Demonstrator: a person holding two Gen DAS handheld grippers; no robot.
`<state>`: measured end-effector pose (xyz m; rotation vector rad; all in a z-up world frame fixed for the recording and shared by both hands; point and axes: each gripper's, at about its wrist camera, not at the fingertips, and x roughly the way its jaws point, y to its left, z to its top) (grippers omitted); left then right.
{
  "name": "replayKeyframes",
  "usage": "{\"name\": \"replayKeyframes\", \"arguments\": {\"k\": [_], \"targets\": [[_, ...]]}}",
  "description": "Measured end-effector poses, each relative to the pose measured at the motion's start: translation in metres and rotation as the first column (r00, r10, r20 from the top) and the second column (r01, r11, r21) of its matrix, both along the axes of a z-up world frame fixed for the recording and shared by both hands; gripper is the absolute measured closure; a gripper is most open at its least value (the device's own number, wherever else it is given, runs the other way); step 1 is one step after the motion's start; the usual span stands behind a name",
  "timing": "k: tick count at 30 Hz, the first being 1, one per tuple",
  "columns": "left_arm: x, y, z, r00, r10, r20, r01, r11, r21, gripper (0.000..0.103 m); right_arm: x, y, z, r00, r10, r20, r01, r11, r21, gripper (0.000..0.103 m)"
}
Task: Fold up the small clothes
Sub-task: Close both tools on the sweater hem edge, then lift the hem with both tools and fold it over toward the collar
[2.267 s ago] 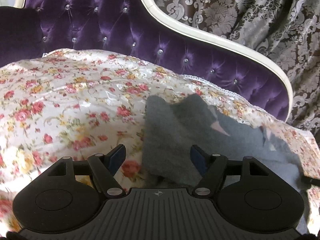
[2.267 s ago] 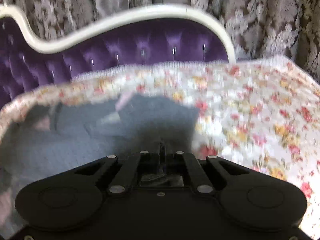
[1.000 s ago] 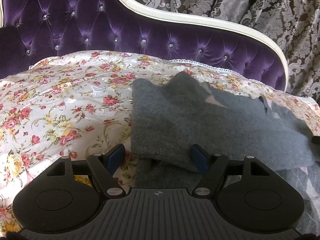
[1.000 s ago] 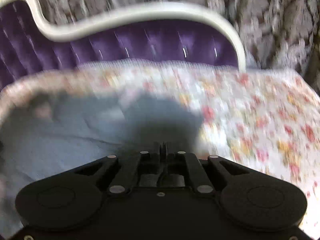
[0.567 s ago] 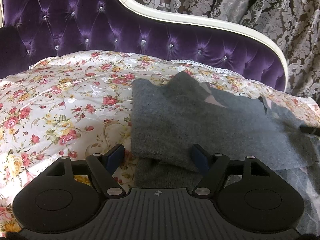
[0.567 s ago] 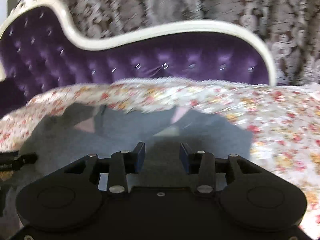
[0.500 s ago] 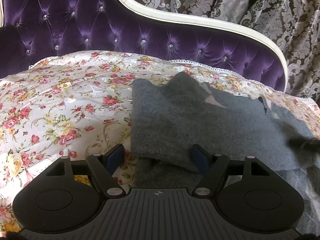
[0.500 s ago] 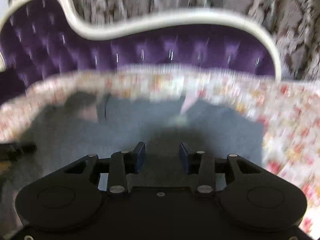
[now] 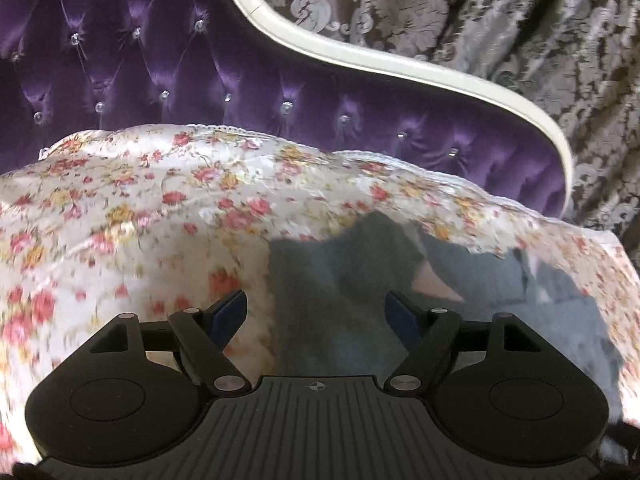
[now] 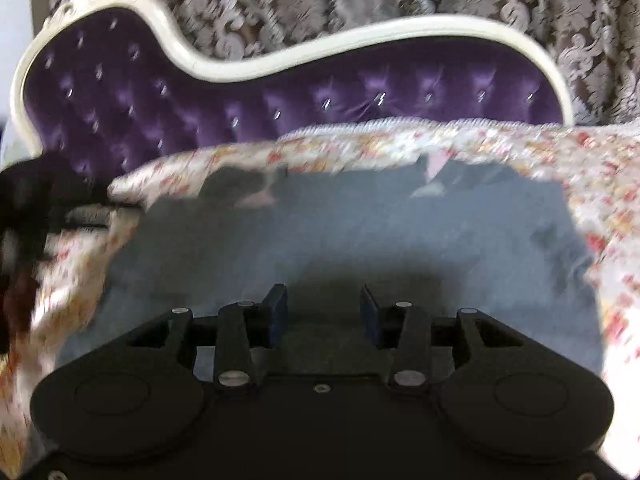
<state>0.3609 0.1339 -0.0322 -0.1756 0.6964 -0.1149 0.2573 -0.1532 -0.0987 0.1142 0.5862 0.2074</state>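
Both views are blurring near the bottom, so garment detail is hard to read. The grey knit garment [image 10: 352, 240] is lying flat on the floral bedspread [image 9: 140, 208], folded at least once; pinkish patches are showing along its far edge, cannot tell what they are. Its near edge is hiding behind the gripper bodies in both views.

The left gripper [image 9: 316, 312] is sitting with its jaws spread wide and nothing between them, over the garment's left edge; cannot tell whether it is touching the fabric. The right gripper [image 10: 323, 312] is standing partly spread, also gripping nothing, over the garment's near middle, casting a shadow on it.

In the right wrist view a dark smeared shape at the far left is cutting out of frame; cannot identify it.

Bare bedspread is lying left of the garment and to its right. The purple tufted headboard [image 10: 280, 108] with its white frame is bounding the far side, with patterned curtains [image 9: 500, 20] behind.
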Motion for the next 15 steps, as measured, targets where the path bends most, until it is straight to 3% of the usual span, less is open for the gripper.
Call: {"name": "replayKeyframes", "arguments": {"k": [5,15], "targets": [[0.039,0.009,-0.009,0.999,0.004,-0.051,-0.002,0.999,0.038,0.028,0.001,0.003,-0.005,1.000,0.008,0.001,-0.008,1.000,-0.013,0.049],[0.089,-0.002,-0.025,0.988,-0.034,-0.151,0.039,0.999,0.033,0.033,-0.005,0.014,-0.006,0.999,0.026,0.020,-0.025,0.998,-0.063,0.042]]}}
